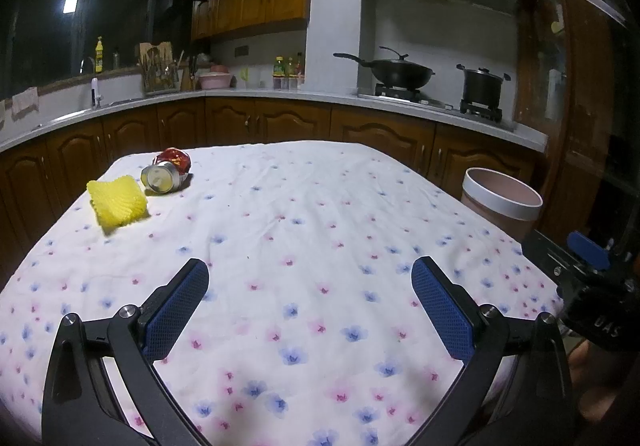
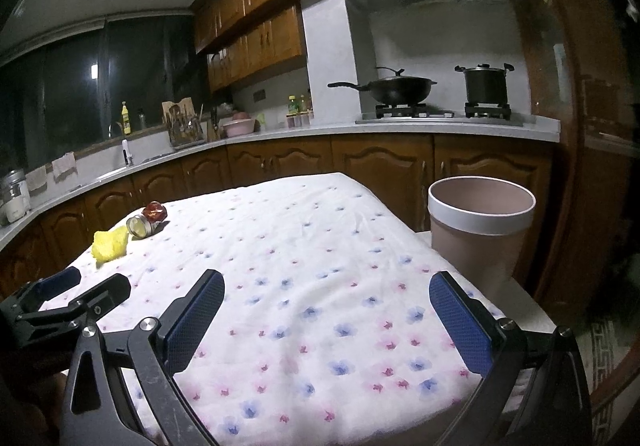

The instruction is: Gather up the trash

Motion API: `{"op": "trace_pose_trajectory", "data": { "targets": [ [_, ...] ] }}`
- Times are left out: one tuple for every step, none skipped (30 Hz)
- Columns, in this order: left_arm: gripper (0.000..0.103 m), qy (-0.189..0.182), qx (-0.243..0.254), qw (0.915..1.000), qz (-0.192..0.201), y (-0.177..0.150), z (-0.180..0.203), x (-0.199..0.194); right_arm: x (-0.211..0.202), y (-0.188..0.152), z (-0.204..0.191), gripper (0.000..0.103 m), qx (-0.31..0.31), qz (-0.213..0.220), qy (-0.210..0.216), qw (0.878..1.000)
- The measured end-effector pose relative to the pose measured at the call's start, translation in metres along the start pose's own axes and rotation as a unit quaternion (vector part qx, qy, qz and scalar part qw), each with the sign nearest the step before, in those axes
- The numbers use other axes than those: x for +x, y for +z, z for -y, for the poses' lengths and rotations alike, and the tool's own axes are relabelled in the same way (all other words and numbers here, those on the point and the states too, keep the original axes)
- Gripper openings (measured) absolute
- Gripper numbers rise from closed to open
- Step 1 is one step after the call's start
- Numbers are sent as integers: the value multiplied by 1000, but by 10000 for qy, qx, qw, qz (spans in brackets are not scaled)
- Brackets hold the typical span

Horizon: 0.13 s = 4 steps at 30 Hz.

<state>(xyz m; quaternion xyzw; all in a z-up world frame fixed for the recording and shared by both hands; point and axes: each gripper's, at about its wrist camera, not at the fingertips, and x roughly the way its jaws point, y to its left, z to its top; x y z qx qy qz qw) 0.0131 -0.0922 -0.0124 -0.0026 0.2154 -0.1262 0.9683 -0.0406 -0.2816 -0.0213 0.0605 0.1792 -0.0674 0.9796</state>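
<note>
While both tools hang low over the near edge of the worktop (image 1: 320,206), neither one has anything in it. The left tool (image 1: 310,288) is spread wide, its blue pads (image 1: 180,310) well apart with only flowered cloth showing between them, and they don't seem to touch the cloth, though I can't be totally sure from this angle. Same deal with the right tool (image 2: 326,302): jaws wide, empty, blue pads (image 2: 460,326) framing bare tablecloth. In the right wrist view you can also spot the left tool off at the lower left edge, and the left wrist view catches a bit of the right one at its right edge.

The trash is all bunched at the far left corner of the worktop, well away from both tools. There's a yellow foam net (image 1: 117,204) lying flat-ish, nearest to the tools of the three. Just beside it, further back, a metal can (image 1: 162,177) lies on its side, its long axis running roughly away from the cameras and a little to the right, with one round end facing toward the cameras. Right behind the can, touching it or nearly so, is a red crinkly wrapper (image 1: 174,159) scrunched into a ball.

The bin (image 2: 480,230), pinkish with a white rim, stands upright just off the right side of the worktop, mouth open to the top, close to the right tool. Looks empty from what shows of the inside, but the bottom is out of sight
</note>
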Motion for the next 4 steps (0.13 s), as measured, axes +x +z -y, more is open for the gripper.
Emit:
{"op": "trace_pose_trajectory", "data": {
  "targets": [
    [103, -15, -21, 10000, -9, 0, 1, -1, 1, 1, 1, 103, 8, -16, 3, 10000],
    [103, -17, -31, 10000, -12, 1, 0, -1, 2, 2, 1, 103, 18, -30, 12, 10000],
    [103, -24, -37, 10000, -18, 3, -2, 1, 3, 3, 2, 103, 25, -50, 35, 10000],
    [103, -26, -40, 10000, -39, 3, -1, 1, 5, 4, 3, 103, 24, -67, 46, 10000]
  ]
}}
